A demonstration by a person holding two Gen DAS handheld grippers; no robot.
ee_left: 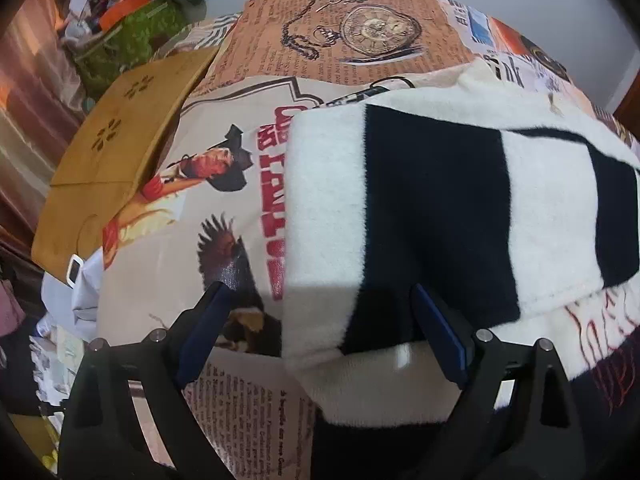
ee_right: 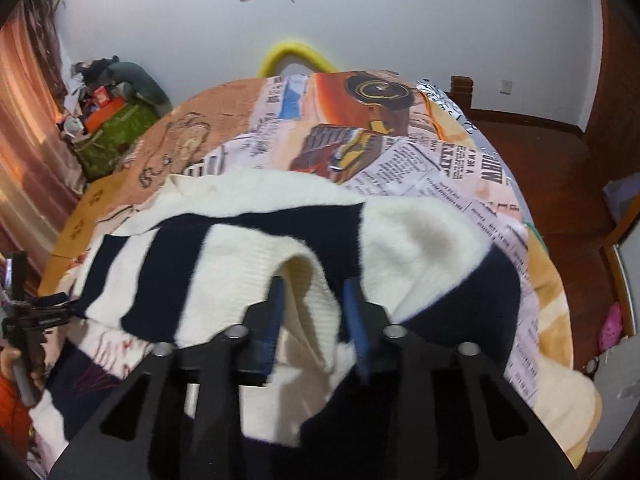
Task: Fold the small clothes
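A cream and dark navy striped fuzzy garment (ee_left: 432, 208) lies on a bed covered by a newspaper-print blanket (ee_left: 224, 184). My left gripper (ee_left: 320, 300) is open, its blue-padded fingers (ee_left: 208, 320) spread wide over the garment's near left corner. In the right wrist view the same garment (ee_right: 420, 240) is bunched up, and my right gripper (ee_right: 314, 292) is shut on a raised fold of its cream ribbed edge (ee_right: 304, 280). The left gripper (ee_right: 28, 316) shows at the far left of that view.
A tan cardboard sheet (ee_left: 120, 152) lies on the bed's left side. A cluttered green box (ee_right: 112, 132) stands at the back left by a curtain. A yellow curved tube (ee_right: 296, 54) rises behind the bed. Wooden floor (ee_right: 560, 184) and a pink shoe (ee_right: 612, 328) lie right.
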